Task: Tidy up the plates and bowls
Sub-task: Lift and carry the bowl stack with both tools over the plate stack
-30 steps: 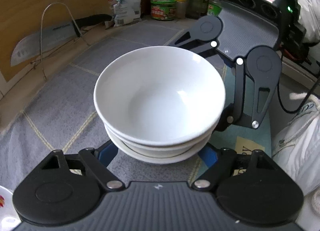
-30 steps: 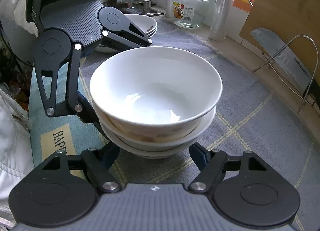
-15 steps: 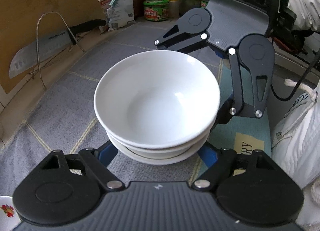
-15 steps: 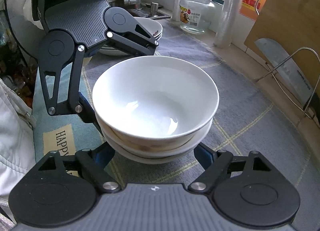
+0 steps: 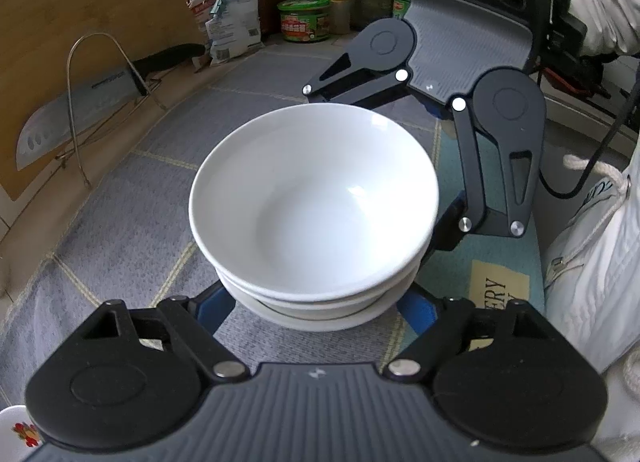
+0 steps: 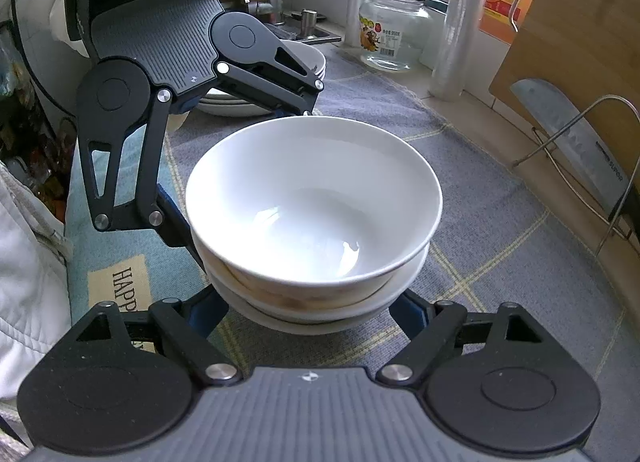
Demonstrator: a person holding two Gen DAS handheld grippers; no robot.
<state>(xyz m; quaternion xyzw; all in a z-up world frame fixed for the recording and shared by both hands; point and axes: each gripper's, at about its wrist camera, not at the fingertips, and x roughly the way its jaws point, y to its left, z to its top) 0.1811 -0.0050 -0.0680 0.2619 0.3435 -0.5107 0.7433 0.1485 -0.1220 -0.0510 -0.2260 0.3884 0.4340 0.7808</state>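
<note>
**Between two grippers, a stack of bowls on the cloth**

On the grey checked cloth (image 5: 132, 222) stands a stack of white bowls (image 5: 316, 206), well in from its edges. The left gripper (image 5: 316, 302) and the right gripper (image 6: 312, 306) face each other across it, blue fingers (image 6: 408, 316) flanking the stack's base. Both sets of jaws have just been opening; whether the pads touch the bowls I cannot tell.

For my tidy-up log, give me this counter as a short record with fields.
Bowl stack: white, nested, upright on the grey checked cloth
Left gripper: jaws flank the stack's base, just been opening; contact hidden
Right gripper: the same, from the opposite side
Other dishes: stacked behind the left gripper
</note>
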